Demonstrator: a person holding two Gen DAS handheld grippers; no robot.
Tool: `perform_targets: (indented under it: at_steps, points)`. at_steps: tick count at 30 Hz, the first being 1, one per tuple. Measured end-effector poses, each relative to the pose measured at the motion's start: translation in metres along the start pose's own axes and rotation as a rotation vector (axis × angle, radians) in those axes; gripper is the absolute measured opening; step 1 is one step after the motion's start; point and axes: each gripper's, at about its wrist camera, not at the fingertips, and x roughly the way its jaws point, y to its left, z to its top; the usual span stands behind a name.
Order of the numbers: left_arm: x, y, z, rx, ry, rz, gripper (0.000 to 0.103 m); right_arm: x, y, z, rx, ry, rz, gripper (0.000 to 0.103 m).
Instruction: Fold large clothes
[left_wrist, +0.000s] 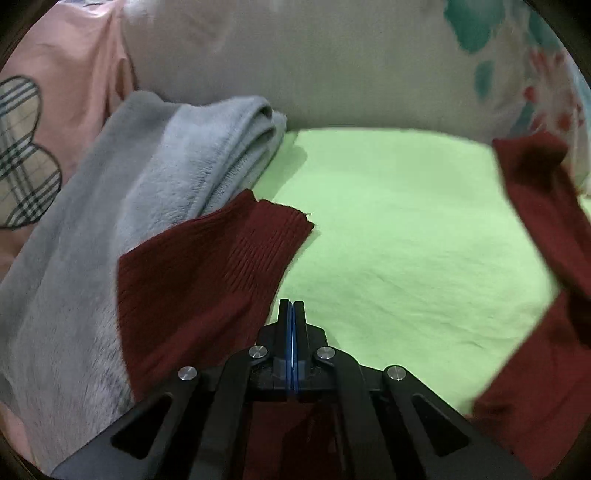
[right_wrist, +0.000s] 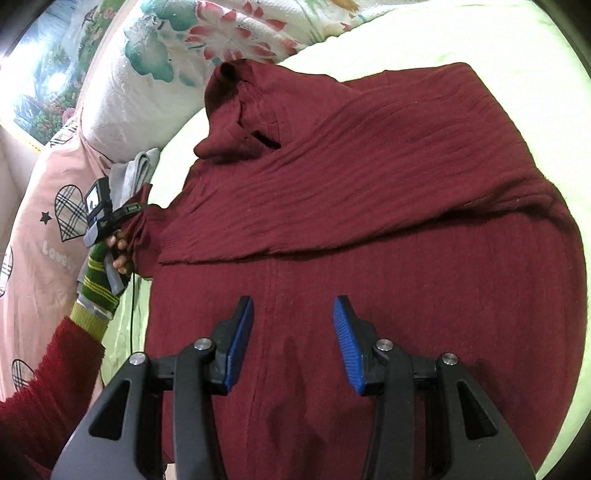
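A dark red ribbed sweater (right_wrist: 369, 206) lies spread on the light green sheet (right_wrist: 517, 44), one sleeve folded across its body. My right gripper (right_wrist: 293, 314) is open and hovers just above the sweater's lower body. My left gripper (left_wrist: 291, 306) has its jaws shut; in the right wrist view it (right_wrist: 129, 212) holds the cuff of the other sleeve at the sweater's left edge. In the left wrist view that sleeve (left_wrist: 207, 273) hangs to the left of the shut jaws, and more of the sweater (left_wrist: 546, 295) shows at the right.
A folded grey fleece blanket (left_wrist: 147, 192) lies at the left of the green sheet (left_wrist: 388, 229). A pink duvet (right_wrist: 48, 229) with plaid hearts and a floral pillow (right_wrist: 177, 48) border the bed's far side.
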Motion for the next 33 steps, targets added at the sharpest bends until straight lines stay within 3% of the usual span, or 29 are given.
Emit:
perform_targets:
  at_steps: [2, 5, 7, 8, 10, 11, 17, 18, 20, 21, 24, 27, 33]
  points:
    - [-0.015, 0.009, -0.004, -0.045, -0.032, -0.043, 0.0, -0.004, 0.002, -0.001, -0.002, -0.008, 0.01, 0.046]
    - [-0.03, 0.013, -0.001, -0.053, -0.059, -0.04, 0.0, -0.01, 0.004, -0.004, -0.01, -0.016, 0.007, 0.046]
    - [-0.028, 0.013, 0.002, -0.022, -0.043, -0.037, 0.001, -0.012, 0.002, -0.005, 0.0, -0.015, 0.003, 0.046]
    - [-0.024, 0.013, 0.004, -0.011, -0.018, -0.041, 0.007, -0.012, 0.001, -0.005, 0.007, -0.014, 0.002, 0.046]
    - [-0.008, 0.008, 0.009, 0.012, 0.037, -0.038, 0.063, -0.01, -0.002, -0.006, 0.022, -0.01, 0.0, 0.046]
    - [-0.002, 0.005, 0.008, 0.034, 0.044, -0.023, 0.07, -0.009, -0.003, -0.007, 0.028, -0.007, 0.001, 0.046]
    - [0.036, 0.005, 0.001, 0.079, 0.114, 0.143, 0.067, 0.0, -0.003, -0.009, 0.043, 0.02, -0.002, 0.046]
    - [0.039, 0.008, 0.002, 0.071, 0.111, 0.144, 0.061, 0.001, -0.004, -0.008, 0.044, 0.022, -0.003, 0.046]
    - [0.044, 0.015, 0.006, 0.046, 0.109, 0.153, 0.031, 0.002, -0.004, -0.005, 0.047, 0.021, -0.008, 0.046]
    - [0.048, 0.019, 0.01, 0.029, 0.12, 0.161, 0.005, 0.002, -0.005, -0.004, 0.05, 0.019, -0.01, 0.046]
    - [0.051, 0.03, 0.016, -0.014, 0.117, 0.157, 0.005, 0.004, -0.005, -0.001, 0.054, 0.018, -0.009, 0.046]
    - [0.033, 0.038, 0.017, -0.096, 0.071, 0.066, 0.004, 0.003, -0.002, -0.003, 0.049, 0.009, 0.003, 0.046]
    - [-0.041, 0.03, 0.008, -0.205, -0.042, -0.163, 0.004, -0.001, 0.001, -0.006, 0.046, 0.0, 0.022, 0.046]
